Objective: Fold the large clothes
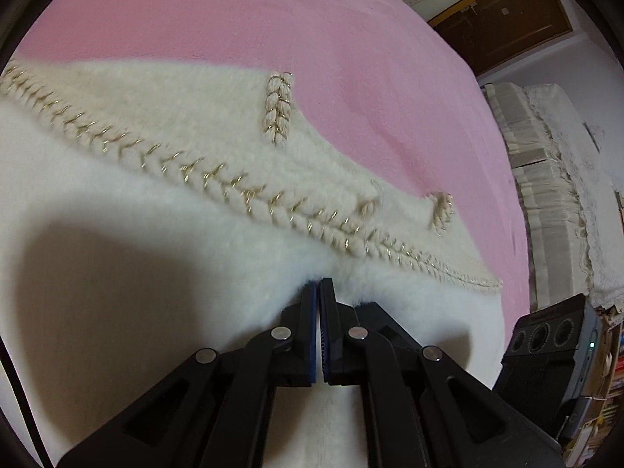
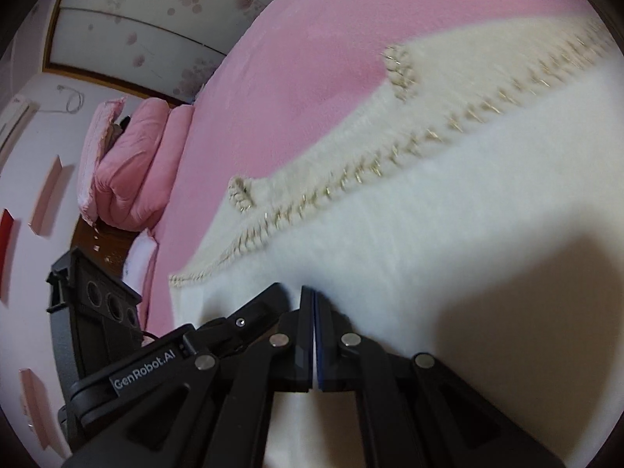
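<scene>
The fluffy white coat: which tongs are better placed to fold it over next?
Neither, probably. The left tongs and right tongs are both shut on the fluffy white coat, each near an end of its braided trim, so they likely lift together.

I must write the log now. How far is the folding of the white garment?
Done: one fluffy layer already lies over the white garment, below its braided trim. In hand: left gripper and right gripper each pinch that layer, jaws closed. Left: further folds; it is spread wide on the pink bed.

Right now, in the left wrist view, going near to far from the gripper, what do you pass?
left gripper shut on white fluffy garment → braided gold-thread trim → braided toggle → pink bedspread
</scene>
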{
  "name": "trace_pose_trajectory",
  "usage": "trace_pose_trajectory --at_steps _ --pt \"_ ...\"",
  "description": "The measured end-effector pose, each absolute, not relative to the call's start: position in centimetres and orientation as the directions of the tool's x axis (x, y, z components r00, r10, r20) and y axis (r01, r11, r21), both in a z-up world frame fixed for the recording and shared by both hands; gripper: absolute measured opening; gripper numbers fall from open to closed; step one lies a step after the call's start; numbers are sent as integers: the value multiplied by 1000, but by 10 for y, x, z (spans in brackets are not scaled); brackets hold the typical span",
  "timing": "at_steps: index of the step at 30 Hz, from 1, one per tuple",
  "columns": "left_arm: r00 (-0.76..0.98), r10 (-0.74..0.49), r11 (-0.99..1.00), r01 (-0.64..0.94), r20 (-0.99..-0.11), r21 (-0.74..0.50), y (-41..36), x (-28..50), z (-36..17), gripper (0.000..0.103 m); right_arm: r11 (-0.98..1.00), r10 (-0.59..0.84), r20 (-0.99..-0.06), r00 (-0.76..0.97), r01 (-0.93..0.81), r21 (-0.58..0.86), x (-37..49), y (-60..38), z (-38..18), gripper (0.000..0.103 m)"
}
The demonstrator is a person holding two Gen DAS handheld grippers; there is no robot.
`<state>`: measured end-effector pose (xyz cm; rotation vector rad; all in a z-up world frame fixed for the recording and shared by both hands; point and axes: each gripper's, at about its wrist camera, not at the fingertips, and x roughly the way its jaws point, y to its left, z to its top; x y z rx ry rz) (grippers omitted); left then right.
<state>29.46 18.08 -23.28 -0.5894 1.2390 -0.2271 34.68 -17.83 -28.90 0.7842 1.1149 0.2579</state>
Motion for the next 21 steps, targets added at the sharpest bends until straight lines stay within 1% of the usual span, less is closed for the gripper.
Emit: trace_pose_trajectory --at_steps 1,3,6,8,10,11,12,13,15,16,17,19,20,21 --pt "325 -456 840 -149 -829 -521 179 300 -234 1 715 550 -713 434 197 671 352 -177 -290 0" --pt "372 -440 837 -158 -817 -523 185 300 -230 1 719 562 -715 417 182 671 357 -179 -291 0" --pt "442 -342 864 -198 -829 -463 216 298 -219 1 746 556 -714 425 123 654 351 -198 -283 0" --pt "469 -280 866 -253 -837 -431 256 299 -217 1 787 492 -740 459 129 603 343 -230 -275 0" --pt "484 -219 874 -288 -847 -390 303 298 -216 1 829 375 -776 507 190 525 338 -274 -267 0" --pt "485 -176 888 -297 -857 -351 320 298 -214 1 835 309 -793 525 250 491 334 -305 -265 0" --pt "477 -81 915 -312 -875 -255 339 299 -212 1 822 276 -797 538 297 486 329 -332 -266 0" --pt "474 -63 925 -303 -878 -230 349 299 -212 1 794 270 -788 553 335 507 324 -358 -266 0" --pt "457 -108 929 -269 -883 -253 368 301 -214 1 792 166 -820 548 421 442 316 -391 -263 0" --pt "451 -120 939 -238 -884 -249 369 304 -212 1 798 157 -828 538 426 427 316 -398 -261 0" --pt "446 -94 954 -215 -890 -209 363 306 -209 1 816 158 -838 522 410 409 319 -397 -257 0" --pt "432 -49 964 -215 -901 -155 351 309 -204 1 873 96 -863 496 375 313 325 -381 -246 0" --pt "428 -49 961 -227 -902 -160 345 310 -202 1 889 73 -868 492 362 280 327 -369 -241 0" --pt "432 -92 951 -229 -897 -208 335 309 -198 1 891 82 -862 500 352 288 327 -358 -237 0"
